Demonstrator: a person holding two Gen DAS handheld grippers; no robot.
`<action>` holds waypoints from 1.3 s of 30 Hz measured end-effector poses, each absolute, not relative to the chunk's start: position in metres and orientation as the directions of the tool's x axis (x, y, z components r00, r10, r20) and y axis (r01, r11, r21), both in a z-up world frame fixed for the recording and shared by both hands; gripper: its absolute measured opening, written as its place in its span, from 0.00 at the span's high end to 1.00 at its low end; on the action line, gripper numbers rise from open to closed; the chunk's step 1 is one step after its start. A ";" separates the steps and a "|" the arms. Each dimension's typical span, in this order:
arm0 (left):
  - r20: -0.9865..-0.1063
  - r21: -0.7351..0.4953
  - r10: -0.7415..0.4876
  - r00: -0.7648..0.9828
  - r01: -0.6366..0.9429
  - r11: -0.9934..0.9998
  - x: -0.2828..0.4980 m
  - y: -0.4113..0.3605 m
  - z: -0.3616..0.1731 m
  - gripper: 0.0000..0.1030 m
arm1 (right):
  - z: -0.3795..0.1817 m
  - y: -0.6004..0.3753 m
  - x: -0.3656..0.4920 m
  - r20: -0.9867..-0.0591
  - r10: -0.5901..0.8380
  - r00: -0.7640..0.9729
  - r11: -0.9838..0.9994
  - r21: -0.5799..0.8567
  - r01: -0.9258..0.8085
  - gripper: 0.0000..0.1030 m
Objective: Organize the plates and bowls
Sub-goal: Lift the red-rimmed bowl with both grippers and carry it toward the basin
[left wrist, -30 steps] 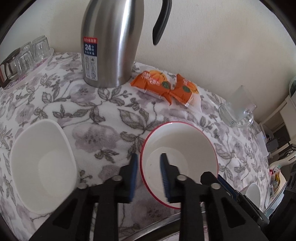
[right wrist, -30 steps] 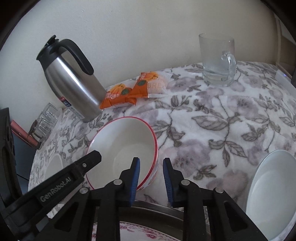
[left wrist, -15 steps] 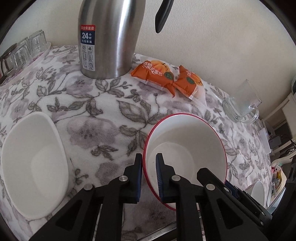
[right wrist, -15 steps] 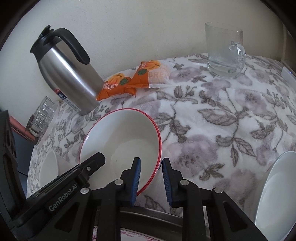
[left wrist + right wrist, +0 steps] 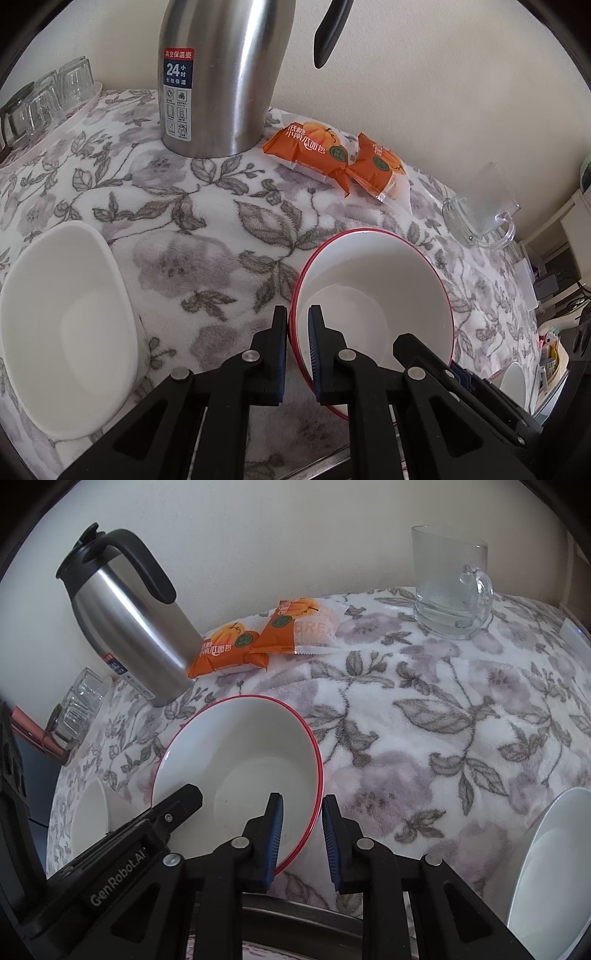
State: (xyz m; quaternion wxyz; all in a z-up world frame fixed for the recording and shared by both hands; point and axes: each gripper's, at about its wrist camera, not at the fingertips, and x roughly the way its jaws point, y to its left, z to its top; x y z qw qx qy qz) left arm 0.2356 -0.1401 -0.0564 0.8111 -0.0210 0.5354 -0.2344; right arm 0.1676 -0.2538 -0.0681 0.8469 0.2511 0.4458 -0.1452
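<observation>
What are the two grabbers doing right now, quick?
Left gripper: shut on the red-rimmed bowl, jaws just closed.
Right gripper: jaws straddle the same bowl's rim; grip cannot be told.

A brushed-steel flask (image 5: 221, 74) and clear glass mug (image 5: 448, 583) stand on fleecy floral cloth (image 5: 207, 221) beside glossy orange plastic packets (image 5: 314, 147) and a smooth, glazed red-rimmed bowl (image 5: 388, 266).

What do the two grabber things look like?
Both the left gripper and the right gripper are black plastic tongs with silver screws and blue ridged pads inside the jaws. White lettering, "GenRobot.AI", runs along the left one's side. No cables or sleeves show.
</observation>
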 end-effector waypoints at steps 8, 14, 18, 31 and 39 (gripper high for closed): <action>-0.843 -0.271 -0.406 0.352 0.375 0.887 0.232 -0.143 -0.050 0.89 | -0.062 -0.252 0.164 -0.808 -0.042 0.587 0.836 0.294 0.463 0.77; -0.826 -0.274 -0.418 0.377 0.379 0.884 0.230 -0.143 -0.047 0.89 | -0.060 -0.252 0.164 -0.791 -0.054 0.609 0.839 0.295 0.457 0.77; -0.823 -0.271 -0.411 0.393 0.366 0.890 0.232 -0.140 -0.048 0.89 | -0.059 -0.247 0.168 -0.790 -0.052 0.611 0.849 0.287 0.443 0.77; -0.816 -0.279 -0.403 0.415 0.329 0.902 0.239 -0.129 -0.048 0.89 | -0.062 -0.240 0.175 -0.777 -0.039 0.628 0.860 0.294 0.417 0.77; -0.796 -0.263 -0.412 0.444 0.359 0.896 0.234 -0.132 -0.030 0.89 | -0.046 -0.241 0.165 -0.740 -0.063 0.670 0.855 0.306 0.419 0.77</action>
